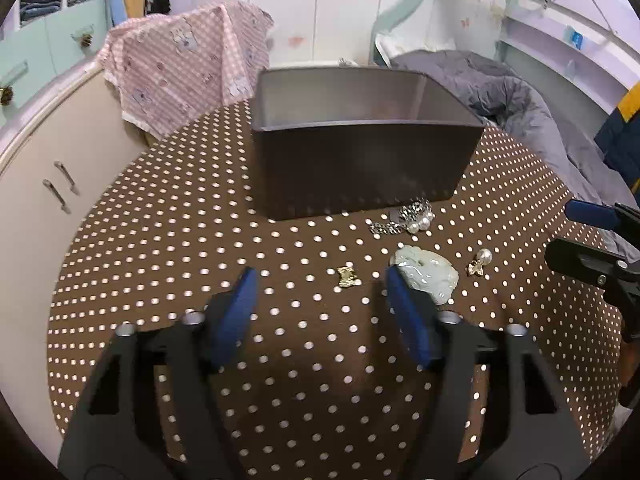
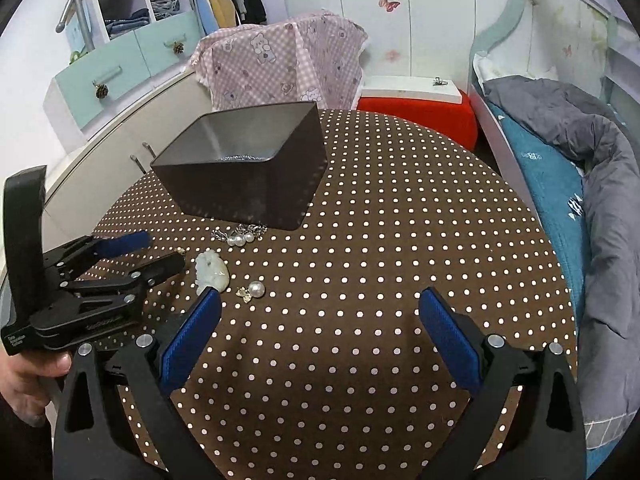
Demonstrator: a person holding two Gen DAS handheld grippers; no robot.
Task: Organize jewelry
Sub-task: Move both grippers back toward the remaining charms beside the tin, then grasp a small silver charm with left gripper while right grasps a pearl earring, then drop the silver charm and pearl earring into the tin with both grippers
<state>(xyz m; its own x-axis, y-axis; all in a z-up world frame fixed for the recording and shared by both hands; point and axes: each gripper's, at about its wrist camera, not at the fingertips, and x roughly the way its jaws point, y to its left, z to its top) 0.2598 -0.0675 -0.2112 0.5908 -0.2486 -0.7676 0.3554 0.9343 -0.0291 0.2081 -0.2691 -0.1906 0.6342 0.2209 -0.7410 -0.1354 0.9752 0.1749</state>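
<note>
The left gripper (image 1: 320, 300) stands unclenched with nothing between its pads, angled down at the dotted cloth (image 1: 168, 240). Its right pad lies just beside the jade pendant (image 1: 428, 276), and a small gold charm (image 1: 347, 277) sits ahead of the gap. The right gripper (image 2: 320, 332) is spread wide and empty too, with bare cloth between its fingers. Its left pad is near the pendant and near 1 pearl earring (image 2: 253, 291).

Past these, a tangle of silver chain and pearls (image 1: 408, 218) lies against the foot of the dark bin (image 1: 360, 168), which looks like where the pieces should go. (From the right wrist view something glittery seems to lie on its floor already, but I cannot tell what.)

The pendant looks stiff, smooth and probably slippery, and it could chip if dropped, so a hold across its narrow middle seems safest. The charm and earring are tiny and light, and lie flat, so the pads would likely need to close right at cloth level. The chain is limp, so pinching the bunched part should lift it whole.
</note>
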